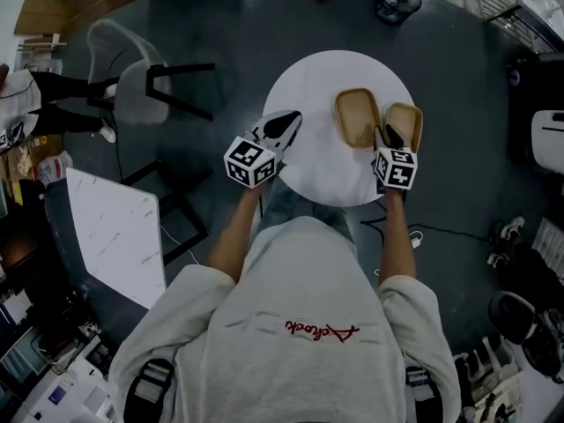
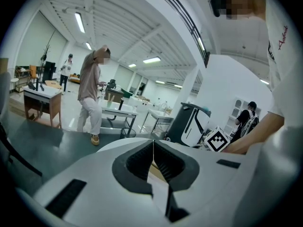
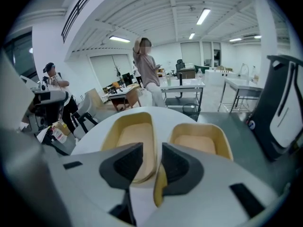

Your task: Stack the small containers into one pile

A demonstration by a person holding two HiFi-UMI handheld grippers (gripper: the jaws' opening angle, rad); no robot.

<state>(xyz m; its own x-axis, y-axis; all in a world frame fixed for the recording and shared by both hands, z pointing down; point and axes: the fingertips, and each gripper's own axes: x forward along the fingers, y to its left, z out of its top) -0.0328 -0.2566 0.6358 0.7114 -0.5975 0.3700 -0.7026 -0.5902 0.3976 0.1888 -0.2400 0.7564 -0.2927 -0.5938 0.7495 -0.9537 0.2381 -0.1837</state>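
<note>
Two shallow tan containers lie side by side on the round white table (image 1: 308, 86), a left one (image 1: 357, 117) and a right one (image 1: 407, 123). My right gripper (image 1: 389, 137) hovers at their near ends. In the right gripper view its jaws (image 3: 152, 152) stand apart, with the left wall of the right container (image 3: 201, 143) in the gap and no pad seen pressing on it; the left container (image 3: 135, 136) lies just beside the left jaw. My left gripper (image 1: 284, 126) is shut and empty over the table's left side, its jaws (image 2: 153, 148) closed together.
A grey chair (image 1: 132, 77) and a white board (image 1: 115, 236) stand left of the table. Cables (image 1: 423, 232) lie on the dark floor at the right. A person (image 3: 147, 70) stands beyond the table, and a black-and-white machine (image 3: 284, 112) is at the right.
</note>
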